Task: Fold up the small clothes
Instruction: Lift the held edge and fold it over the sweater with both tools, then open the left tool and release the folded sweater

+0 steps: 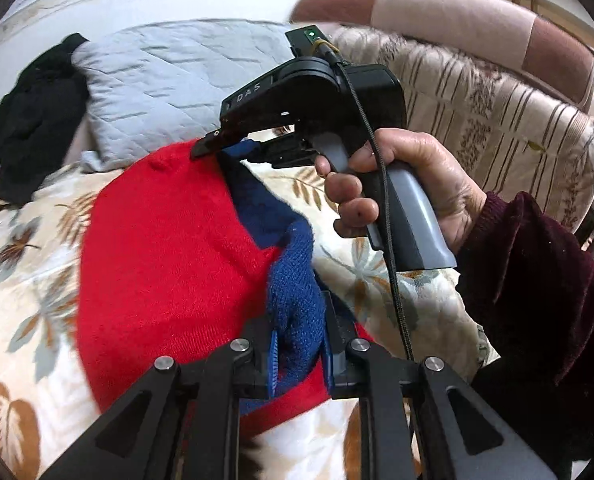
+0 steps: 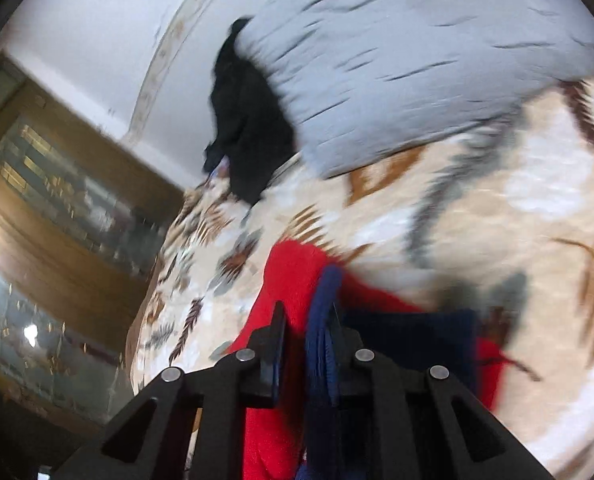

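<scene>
A small red knitted sweater (image 1: 169, 248) with dark blue trim (image 1: 293, 280) lies partly lifted over a floral blanket. At the bottom of the left wrist view, my left gripper (image 1: 299, 360) is shut on the blue trim, which bunches between its blue pads. My right gripper (image 1: 217, 148), held by a hand (image 1: 397, 184) in a maroon sleeve, pinches the sweater's far edge where red meets blue. The right wrist view is blurred. There the right gripper (image 2: 307, 340) has red cloth (image 2: 293, 276) and a blue edge (image 2: 327, 320) between its fingers.
The floral blanket (image 1: 37, 280) covers the bed. A grey quilted pillow (image 1: 169, 80) and a black garment (image 1: 37, 128) lie at its far side. Striped bedding (image 1: 477, 100) is piled at the right. A wooden cabinet with glass doors (image 2: 57, 200) stands beyond the bed.
</scene>
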A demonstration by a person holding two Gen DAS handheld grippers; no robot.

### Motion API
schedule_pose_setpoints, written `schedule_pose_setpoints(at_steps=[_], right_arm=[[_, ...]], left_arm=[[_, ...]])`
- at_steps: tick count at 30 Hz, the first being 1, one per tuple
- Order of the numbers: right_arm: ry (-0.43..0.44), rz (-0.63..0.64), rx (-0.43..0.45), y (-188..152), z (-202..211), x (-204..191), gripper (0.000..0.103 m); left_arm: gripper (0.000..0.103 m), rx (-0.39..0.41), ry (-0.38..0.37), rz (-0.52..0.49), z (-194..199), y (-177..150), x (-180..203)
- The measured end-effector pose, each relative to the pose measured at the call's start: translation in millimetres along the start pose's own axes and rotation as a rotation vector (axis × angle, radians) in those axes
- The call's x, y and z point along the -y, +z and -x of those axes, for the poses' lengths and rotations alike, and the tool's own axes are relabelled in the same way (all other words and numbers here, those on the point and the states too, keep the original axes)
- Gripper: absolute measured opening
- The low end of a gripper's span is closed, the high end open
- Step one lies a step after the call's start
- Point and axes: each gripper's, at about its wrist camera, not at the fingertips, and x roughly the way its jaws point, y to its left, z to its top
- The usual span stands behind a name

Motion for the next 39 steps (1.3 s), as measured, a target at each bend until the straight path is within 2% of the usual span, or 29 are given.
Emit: schedule_pose_setpoints(at_steps=[2, 5, 7, 9, 11, 12, 13, 14, 15, 16, 18, 20, 23, 26, 29, 31, 34, 37, 39], right_arm=[[0.003, -0.048, 0.004, 2, 2, 22, 0.018], [-0.047, -0.095, -0.001, 3, -3, 49, 0.018], [-0.038, -0.163, -0.028, 1, -7, 69, 0.018], [-0.073, -0.173, -0.032, 0, -2, 74, 0.021], [-0.08, -0.169, -0.03, -2, 3, 71, 0.022], [-0.045, -0.178, -0.038, -2, 5, 69, 0.026], [-0.023, -0.188, -0.039, -3, 6, 67, 0.038], [-0.014, -0.202, -0.037, -4, 7, 66, 0.051], [-0.02, -0.213, -0.036, -5, 7, 65, 0.082], [-0.033, -0.222, -0.018, -7, 9, 63, 0.084], [-0.01, -0.198, 0.016, -9, 11, 53, 0.083], [-0.013, -0.15, 0.007, -8, 8, 37, 0.082], [-0.106, -0.105, 0.003, -6, -5, 21, 0.082], [-0.093, -0.155, -0.032, -5, -26, 34, 0.077], [-0.081, -0.16, -0.079, -6, -48, 41, 0.061], [-0.069, -0.133, -0.105, -7, -57, 35, 0.026], [-0.127, -0.041, -0.107, -14, -57, 15, 0.019], [-0.154, -0.004, -0.037, -19, -31, -4, 0.017], [-0.173, 0.006, 0.005, -24, -11, -12, 0.017]], left_arm=[[0.018, -0.046, 0.0, 0.015, -19, 0, -1], [0.022, -0.11, -0.027, 0.038, -33, -4, -3], [0.026, -0.126, -0.035, 0.018, -28, -8, -3], [0.032, -0.115, -0.056, -0.012, -8, -10, -6], [0.049, -0.085, -0.091, -0.02, 17, -13, -12], [0.053, -0.064, -0.093, -0.027, 28, -15, -14], [0.058, -0.038, -0.078, -0.036, 38, -15, -20], [0.059, -0.015, -0.049, -0.043, 48, -15, -25], [0.059, 0.01, -0.004, -0.041, 59, -16, -35], [0.059, 0.024, 0.021, -0.035, 64, -16, -43], [0.059, 0.04, 0.101, 0.004, 68, -17, -68], [0.059, 0.025, 0.168, 0.089, 65, -20, -98], [0.059, -0.002, 0.183, 0.174, 59, -29, -125], [0.059, -0.039, 0.198, 0.169, 45, -39, -126], [0.059, -0.083, 0.177, 0.159, 29, -45, -121], [0.059, -0.089, 0.173, 0.128, 25, -44, -115], [0.059, -0.095, 0.16, 0.085, 20, -43, -102], [0.059, -0.093, 0.181, 0.068, 15, -45, -89], [0.059, -0.081, 0.195, 0.023, 12, -46, -79]])
